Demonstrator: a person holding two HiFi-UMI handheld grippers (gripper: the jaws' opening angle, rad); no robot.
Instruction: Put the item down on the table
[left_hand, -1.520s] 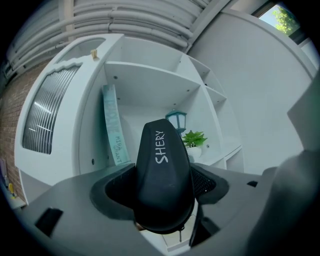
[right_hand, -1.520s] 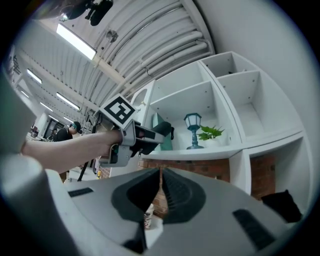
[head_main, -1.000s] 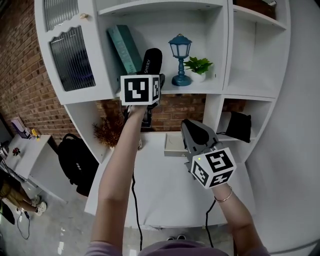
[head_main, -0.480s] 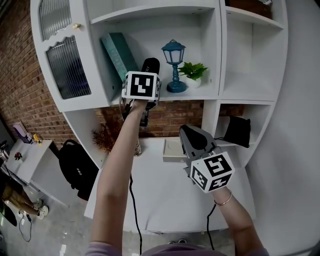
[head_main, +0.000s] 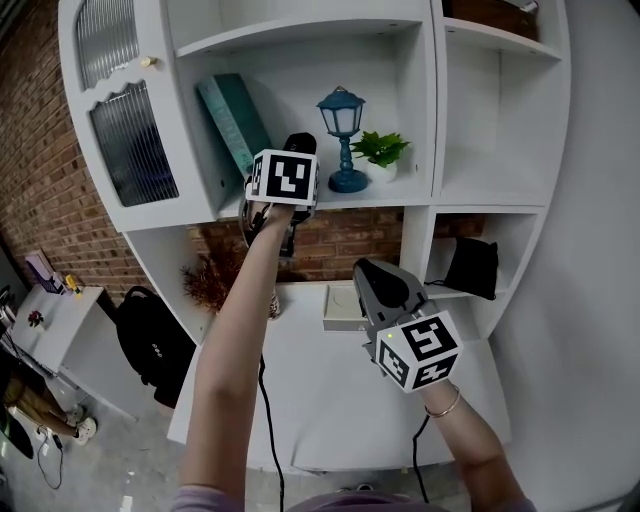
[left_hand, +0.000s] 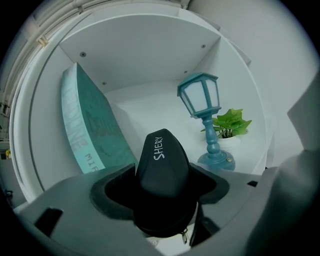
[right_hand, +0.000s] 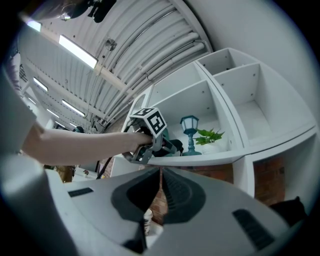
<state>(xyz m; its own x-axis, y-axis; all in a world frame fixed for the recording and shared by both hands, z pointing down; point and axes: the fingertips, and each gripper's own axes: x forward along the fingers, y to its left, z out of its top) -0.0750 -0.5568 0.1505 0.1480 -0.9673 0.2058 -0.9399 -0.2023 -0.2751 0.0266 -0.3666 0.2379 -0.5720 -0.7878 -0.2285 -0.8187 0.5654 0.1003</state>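
Note:
A black zipped case (head_main: 301, 143) marked "SHERY" (left_hand: 162, 180) is clamped in my left gripper (head_main: 297, 155), which is shut on it (left_hand: 162, 210). The case is held up at the shelf compartment, in front of a leaning teal book (left_hand: 85, 127) and left of a blue lantern (left_hand: 202, 117). Whether the case touches the shelf board I cannot tell. My right gripper (head_main: 376, 278) hovers lower, above the white table (head_main: 330, 400). Its jaws are shut together with nothing between them (right_hand: 160, 187).
The shelf compartment also holds a small potted plant (head_main: 380, 153). A white box (head_main: 338, 306) lies at the back of the table and a vase of dried flowers (head_main: 215, 280) stands at its left. A black pouch (head_main: 470, 268) sits in the lower right cubby, and a black backpack (head_main: 150, 335) is on the floor.
The left gripper with the case has edged slightly nearer the lantern at shelf height. The right gripper has barely moved and stays shut.

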